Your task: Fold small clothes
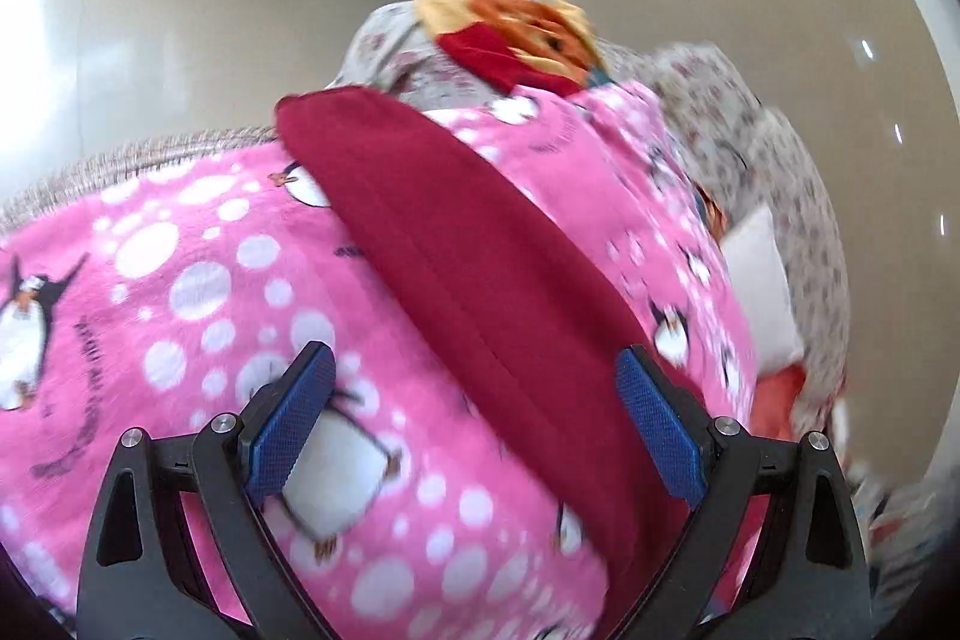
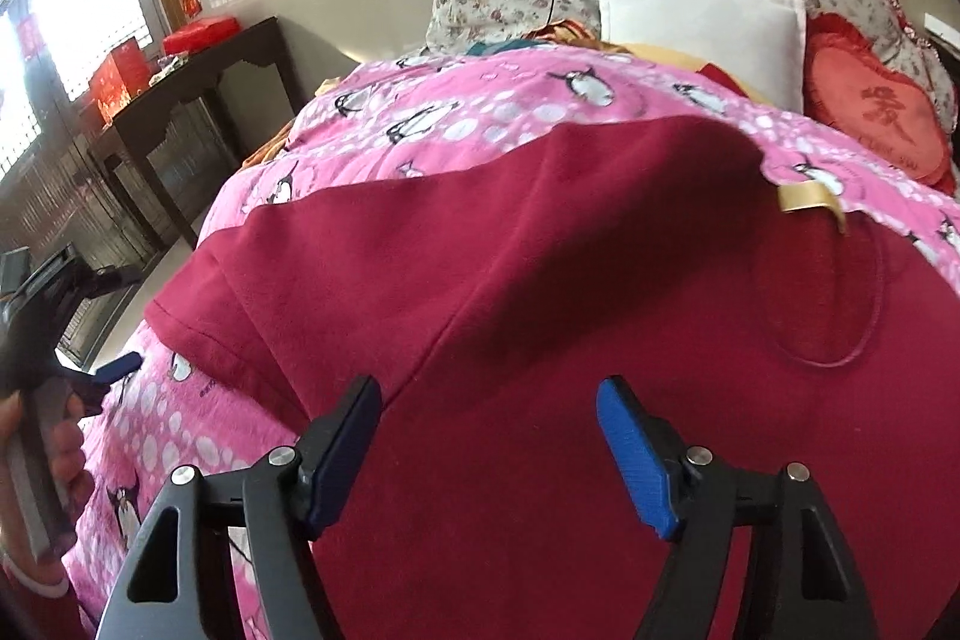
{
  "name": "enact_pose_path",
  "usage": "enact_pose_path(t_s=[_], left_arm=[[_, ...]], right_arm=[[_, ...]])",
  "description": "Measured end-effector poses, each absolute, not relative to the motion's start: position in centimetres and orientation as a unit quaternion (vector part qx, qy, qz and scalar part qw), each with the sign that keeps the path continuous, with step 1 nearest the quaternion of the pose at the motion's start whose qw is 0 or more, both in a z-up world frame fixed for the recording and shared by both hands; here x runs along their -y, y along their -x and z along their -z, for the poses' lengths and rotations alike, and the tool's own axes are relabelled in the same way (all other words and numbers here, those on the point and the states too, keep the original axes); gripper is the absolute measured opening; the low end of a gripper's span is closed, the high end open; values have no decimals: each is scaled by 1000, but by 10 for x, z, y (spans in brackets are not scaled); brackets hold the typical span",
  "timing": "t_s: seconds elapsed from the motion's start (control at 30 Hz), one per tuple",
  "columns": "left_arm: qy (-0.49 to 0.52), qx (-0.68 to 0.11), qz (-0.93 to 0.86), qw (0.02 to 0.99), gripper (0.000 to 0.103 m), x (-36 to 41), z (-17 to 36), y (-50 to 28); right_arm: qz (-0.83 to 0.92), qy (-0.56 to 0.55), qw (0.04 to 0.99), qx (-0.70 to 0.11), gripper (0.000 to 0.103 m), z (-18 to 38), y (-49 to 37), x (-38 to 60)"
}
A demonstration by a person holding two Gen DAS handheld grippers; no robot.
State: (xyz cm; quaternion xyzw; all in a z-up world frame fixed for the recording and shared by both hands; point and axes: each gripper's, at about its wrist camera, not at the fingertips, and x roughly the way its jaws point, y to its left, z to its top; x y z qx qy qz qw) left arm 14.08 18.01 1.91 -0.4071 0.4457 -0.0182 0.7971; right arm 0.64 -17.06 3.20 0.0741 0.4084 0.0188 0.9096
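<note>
Beneath both spread claws, left and right, apparently untouched, lies the red garment.

Left gripper jaws wide apart — right gripper likewise, seemingly empty.

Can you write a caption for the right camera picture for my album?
Open right tool hovering over a red shirt on a pink penguin blanket.
</note>
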Motion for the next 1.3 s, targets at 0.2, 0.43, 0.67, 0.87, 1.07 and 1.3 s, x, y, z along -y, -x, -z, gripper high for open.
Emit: enact_pose_path(t_s=[0.2, 0.43, 0.67, 0.87, 1.07, 1.3], left_arm=[[410, -440, 4, 799, 95, -170, -15, -164], [364, -440, 101, 814, 14, -143, -30, -175], [289, -326, 239, 868, 13, -73, -150, -102], [188, -310, 401, 842, 13, 55, -192, -33], [98, -370, 496, 780, 22, 172, -119, 1], [86, -405, 555, 721, 62, 174, -102, 26]], right_arm=[[-32, -70, 909, -410, 73, -26, -10, 167], [-25, -90, 916, -390, 72, -45, 13, 194], [21, -90, 928, -360, 72, -81, 63, 254], [86, -116, 927, -346, 73, -93, 105, 319], [125, -192, 897, -379, 73, -73, 138, 385], [122, -220, 889, -383, 73, -61, 158, 407]])
